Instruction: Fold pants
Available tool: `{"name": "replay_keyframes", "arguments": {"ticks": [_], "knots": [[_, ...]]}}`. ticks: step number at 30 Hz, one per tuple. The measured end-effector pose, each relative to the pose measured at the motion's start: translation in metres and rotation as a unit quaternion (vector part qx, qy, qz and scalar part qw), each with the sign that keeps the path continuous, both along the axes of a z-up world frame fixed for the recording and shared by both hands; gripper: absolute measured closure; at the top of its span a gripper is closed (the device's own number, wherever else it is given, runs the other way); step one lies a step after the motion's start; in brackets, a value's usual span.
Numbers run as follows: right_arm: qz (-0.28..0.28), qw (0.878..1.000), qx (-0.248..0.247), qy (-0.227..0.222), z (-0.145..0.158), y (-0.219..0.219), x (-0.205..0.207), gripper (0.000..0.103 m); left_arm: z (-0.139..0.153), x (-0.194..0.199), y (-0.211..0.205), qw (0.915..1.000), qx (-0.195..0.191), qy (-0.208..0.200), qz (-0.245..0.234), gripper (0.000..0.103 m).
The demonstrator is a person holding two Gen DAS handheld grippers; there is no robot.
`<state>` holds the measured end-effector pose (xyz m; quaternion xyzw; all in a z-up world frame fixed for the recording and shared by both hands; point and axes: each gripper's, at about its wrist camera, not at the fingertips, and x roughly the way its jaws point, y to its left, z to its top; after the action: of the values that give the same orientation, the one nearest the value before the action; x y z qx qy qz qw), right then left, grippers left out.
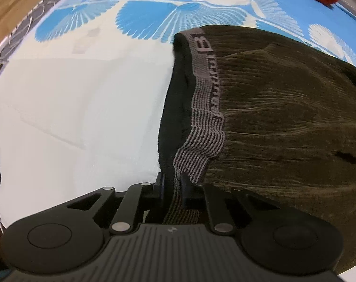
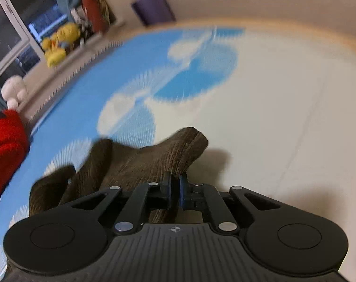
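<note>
We had the left gripper (image 1: 172,185) clamped on the pants' (image 1: 283,117) waistband (image 1: 201,122), the right gripper (image 2: 175,185) pinching the pants' far end; next we judged a lift and fold onto the waistband.

The matte black plastic left gripper (image 1: 172,184) is showing a ribbed grey housing with a small pale emblem, two round black caps, silver rivets on its slotted linkage bars, and blue-edged finger pads. The matching black plastic right gripper (image 2: 175,184) is wearing identical fittings.
</note>
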<state>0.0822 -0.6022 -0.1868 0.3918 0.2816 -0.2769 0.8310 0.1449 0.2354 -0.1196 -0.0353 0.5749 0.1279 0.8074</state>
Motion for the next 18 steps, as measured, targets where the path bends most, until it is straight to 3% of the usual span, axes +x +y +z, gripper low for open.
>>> {"name": "replay_keyframes", "arguments": {"ticks": [3,6,9,10,12,13,14,16,18], "knots": [[-0.044,0.998,-0.015,0.046,0.012,-0.011,-0.035,0.097,0.01,-0.007,-0.005,0.9997,-0.017,-0.017,-0.011,0.091],[-0.077,0.991,0.012,0.111,0.002,-0.024,-0.07,0.097,0.014,-0.016,-0.011,0.999,-0.018,-0.021,-0.034,0.092],[-0.073,0.981,0.061,0.169,-0.021,-0.037,-0.095,0.097,0.014,-0.022,-0.014,0.9989,0.009,-0.012,-0.045,0.102],[-0.072,0.978,0.076,0.181,-0.028,-0.04,-0.1,0.097,0.015,-0.023,-0.014,0.9983,0.042,-0.008,-0.04,0.103],[-0.058,0.974,0.101,0.195,-0.039,-0.045,-0.108,0.097,0.013,-0.026,-0.009,0.9889,0.143,0.009,-0.037,0.103],[-0.055,0.973,0.103,0.199,-0.04,-0.044,-0.11,0.097,0.013,-0.027,-0.001,0.9896,0.141,0.011,-0.024,0.103],[-0.05,0.973,0.105,0.201,-0.041,-0.045,-0.111,0.096,0.016,-0.03,0.014,0.9959,0.091,0.006,0.006,0.103],[-0.029,0.97,0.1,0.221,-0.041,-0.042,-0.106,0.092,0.023,-0.034,0.029,0.9991,0.009,-0.02,0.036,0.102],[-0.025,0.967,0.065,0.246,-0.034,-0.037,-0.1,0.084,0.03,-0.033,0.022,0.9993,0.0,-0.037,0.011,0.1]]}}
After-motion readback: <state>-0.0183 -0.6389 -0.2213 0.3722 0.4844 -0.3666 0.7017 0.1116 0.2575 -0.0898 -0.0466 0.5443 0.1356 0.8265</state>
